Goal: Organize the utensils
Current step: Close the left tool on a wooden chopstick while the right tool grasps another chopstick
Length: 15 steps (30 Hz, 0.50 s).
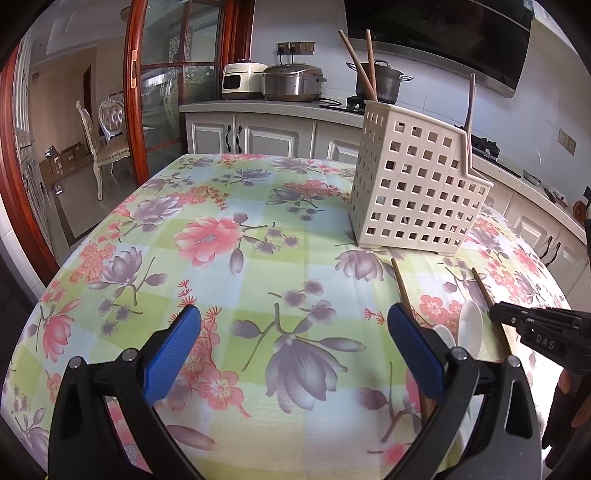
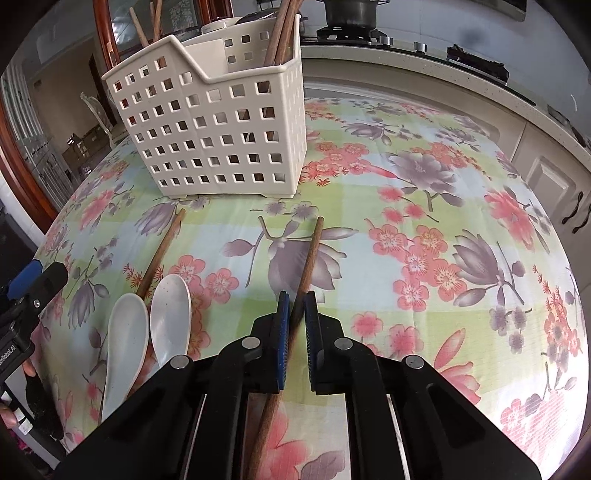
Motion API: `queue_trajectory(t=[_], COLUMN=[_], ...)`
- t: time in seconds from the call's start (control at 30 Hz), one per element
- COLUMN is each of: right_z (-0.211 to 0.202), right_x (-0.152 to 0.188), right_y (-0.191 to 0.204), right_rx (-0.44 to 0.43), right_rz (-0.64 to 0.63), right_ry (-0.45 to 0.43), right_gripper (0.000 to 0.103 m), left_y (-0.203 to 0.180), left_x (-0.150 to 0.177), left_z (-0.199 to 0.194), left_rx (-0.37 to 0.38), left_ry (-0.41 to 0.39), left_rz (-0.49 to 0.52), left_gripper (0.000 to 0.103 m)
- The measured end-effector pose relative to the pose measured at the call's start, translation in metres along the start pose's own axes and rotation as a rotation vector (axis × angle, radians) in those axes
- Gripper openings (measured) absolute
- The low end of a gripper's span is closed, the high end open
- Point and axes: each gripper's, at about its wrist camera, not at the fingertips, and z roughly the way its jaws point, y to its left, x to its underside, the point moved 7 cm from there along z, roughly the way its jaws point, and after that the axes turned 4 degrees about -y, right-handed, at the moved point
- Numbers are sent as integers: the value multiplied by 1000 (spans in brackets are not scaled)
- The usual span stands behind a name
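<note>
A cream perforated utensil caddy (image 2: 221, 125) stands on the floral tablecloth (image 2: 424, 229), with several wooden chopsticks (image 2: 280, 33) upright in it; it also shows in the left wrist view (image 1: 417, 184). My right gripper (image 2: 295, 306) is shut on a wooden chopstick (image 2: 310, 254) lying in front of the caddy. A second chopstick (image 2: 162, 251) and two white ceramic spoons (image 2: 170, 314) lie to its left. My left gripper (image 1: 293, 332) is open and empty over the cloth, left of the chopsticks (image 1: 400, 284) and spoons (image 1: 471, 325).
The right gripper's tip (image 1: 535, 325) shows at the right of the left wrist view. Kitchen counter with cookers (image 1: 291, 81), a pot (image 1: 380, 81) and cabinets stands behind the table. A chair (image 1: 103, 136) and glass door are at the left.
</note>
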Motion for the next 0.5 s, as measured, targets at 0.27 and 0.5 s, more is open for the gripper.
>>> queue_trajectory(t=[0.27, 0.5], right_z=[5, -2], right_x=[-5, 1], right_y=[3, -13], right_rx=[45, 8], right_rz=[-58, -18], right_ry=[-19, -28], right_gripper=[8, 6], left_y=[-7, -21], left_x=[3, 8], left_z=[11, 27], left_rx=[-11, -3], left_ry=[65, 131], left_rz=[42, 89], left_gripper=[98, 85])
